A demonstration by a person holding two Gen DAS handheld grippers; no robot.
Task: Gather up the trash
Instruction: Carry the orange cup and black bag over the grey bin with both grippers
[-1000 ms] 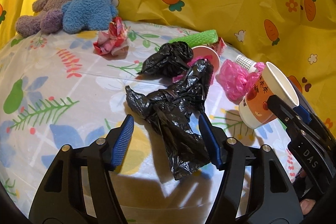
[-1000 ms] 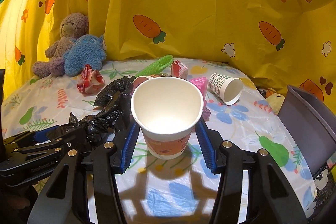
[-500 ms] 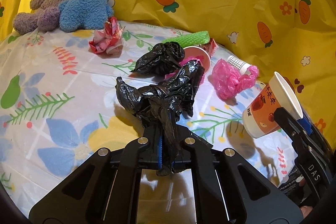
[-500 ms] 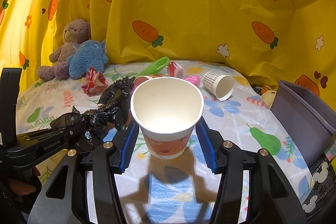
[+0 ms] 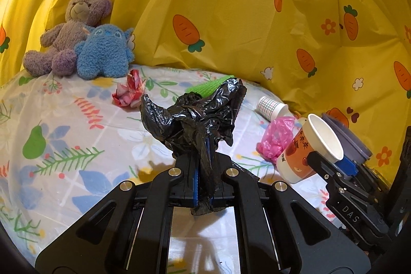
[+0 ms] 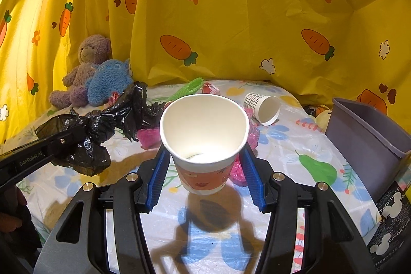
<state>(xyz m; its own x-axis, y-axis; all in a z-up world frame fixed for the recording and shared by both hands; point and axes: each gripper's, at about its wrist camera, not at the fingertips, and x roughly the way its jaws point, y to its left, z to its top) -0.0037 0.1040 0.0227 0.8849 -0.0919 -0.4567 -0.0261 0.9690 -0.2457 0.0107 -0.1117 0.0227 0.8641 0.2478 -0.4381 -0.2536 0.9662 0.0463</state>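
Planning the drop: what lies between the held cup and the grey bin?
Right wrist view: only bare floral tablecloth between paper cup and grey bin.

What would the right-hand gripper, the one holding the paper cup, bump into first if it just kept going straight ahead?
Probably the pink plastic bag just behind the paper cup held by the right gripper; beyond it, the yellow carrot curtain. Depth is hard to judge here.

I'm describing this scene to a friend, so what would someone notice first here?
First, the crumpled black plastic bag pinched in the left gripper, lifted above the flowered bedsheet. Next, the white paper cup held mouth-up in the right gripper, close to the camera. Behind both hangs the yellow carrot-print curtain, with two plush toys at its foot.
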